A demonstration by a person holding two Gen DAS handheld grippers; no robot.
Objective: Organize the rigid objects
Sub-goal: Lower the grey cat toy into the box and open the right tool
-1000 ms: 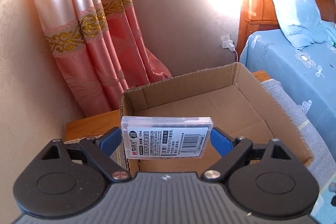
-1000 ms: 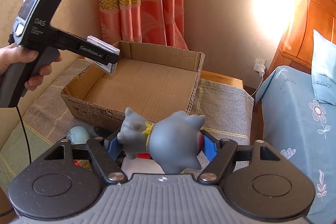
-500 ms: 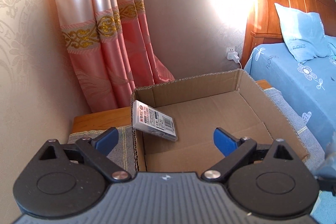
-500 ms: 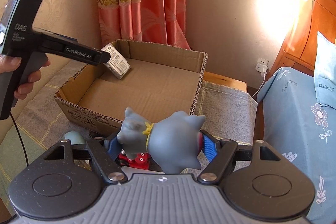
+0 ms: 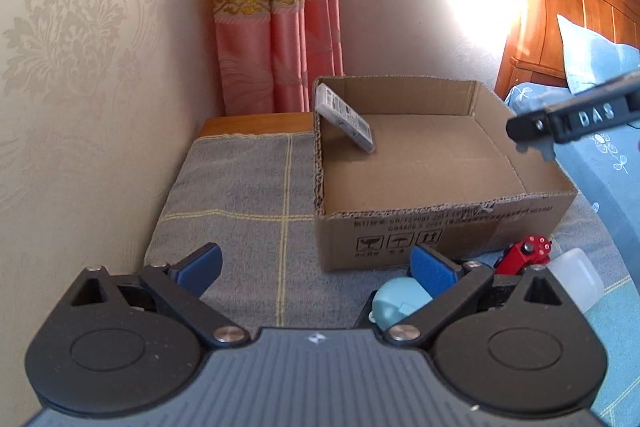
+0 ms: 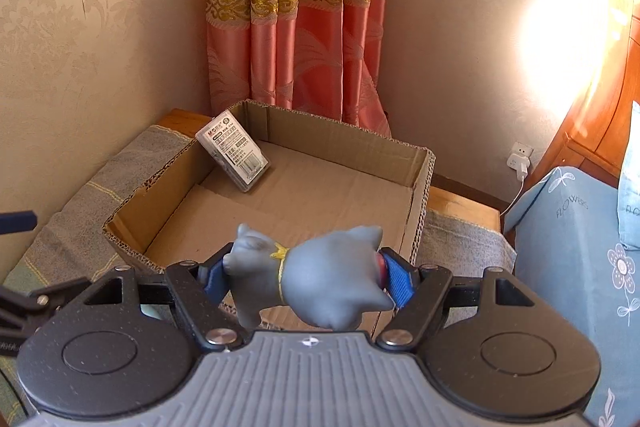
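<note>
A clear plastic case (image 5: 346, 117) with a printed label leans against the far left inner wall of the open cardboard box (image 5: 440, 223). My left gripper (image 5: 316, 259) hangs in front of the box over the cloth. Its jaws are opening and nothing is between them. My right gripper (image 6: 308, 275) is shut on a grey rubber animal toy (image 6: 332, 283) with a yellow collar, held over the near edge of the box (image 6: 420, 187). The case (image 6: 236, 155) also shows in the right wrist view. The right gripper's black body (image 5: 576, 115) enters the left wrist view from the right.
A pale blue object (image 5: 396, 301), a red toy (image 5: 524, 253) and a translucent white container (image 5: 576, 283) lie in front of the box on the grey checked cloth (image 5: 240, 187). A blue-sheeted bed (image 6: 580, 247) stands to the right, with a pink curtain (image 6: 296, 47) and walls behind.
My left gripper let go of the plastic case, which now leans in the box, and drew back to the box's near side. My right gripper carried the toy closer over the box.
</note>
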